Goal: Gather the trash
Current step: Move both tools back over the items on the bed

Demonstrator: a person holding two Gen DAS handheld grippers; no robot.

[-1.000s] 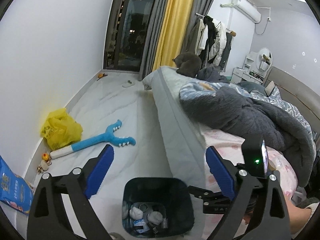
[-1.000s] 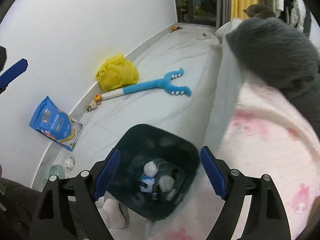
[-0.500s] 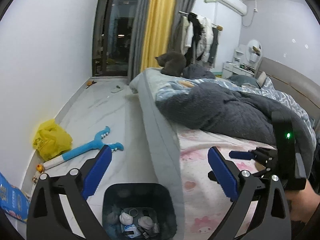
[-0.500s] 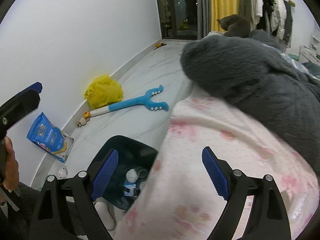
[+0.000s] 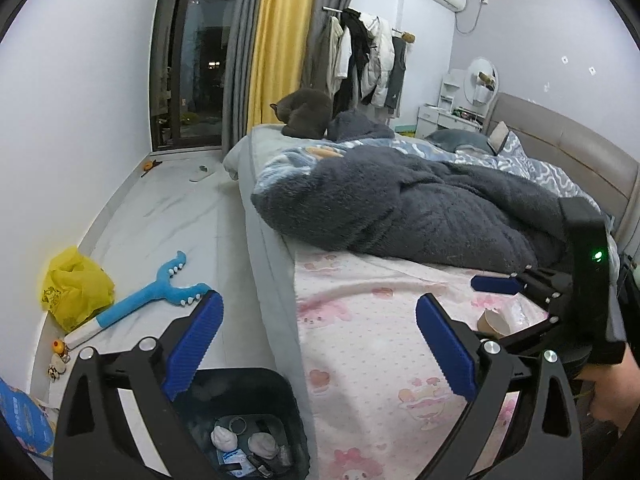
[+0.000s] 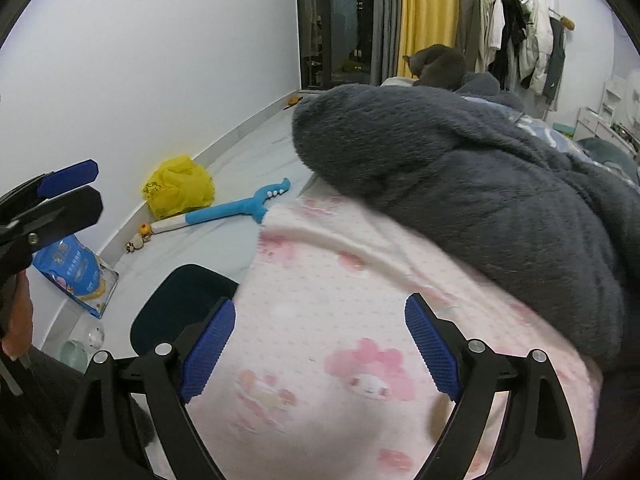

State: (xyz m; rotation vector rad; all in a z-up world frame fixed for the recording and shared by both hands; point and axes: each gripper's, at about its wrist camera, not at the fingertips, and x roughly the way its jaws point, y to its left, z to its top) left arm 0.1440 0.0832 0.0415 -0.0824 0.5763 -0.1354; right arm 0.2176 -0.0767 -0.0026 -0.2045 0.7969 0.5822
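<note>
So, big to small: we're over the bed, pink sheet with a grey blanket bunched behind. Bin sits on the floor at the bed's edge, some scraps already in it. Left gripper is spread wide, nothing between its pads. Right gripper has just been opening too and holds nothing. Target looks like the brown paper cup lying on the sheet just by the right gripper. Likely light, thin-walled, crushable; we'd pinch it across the rim, gently, so it doesn't fold.
</note>
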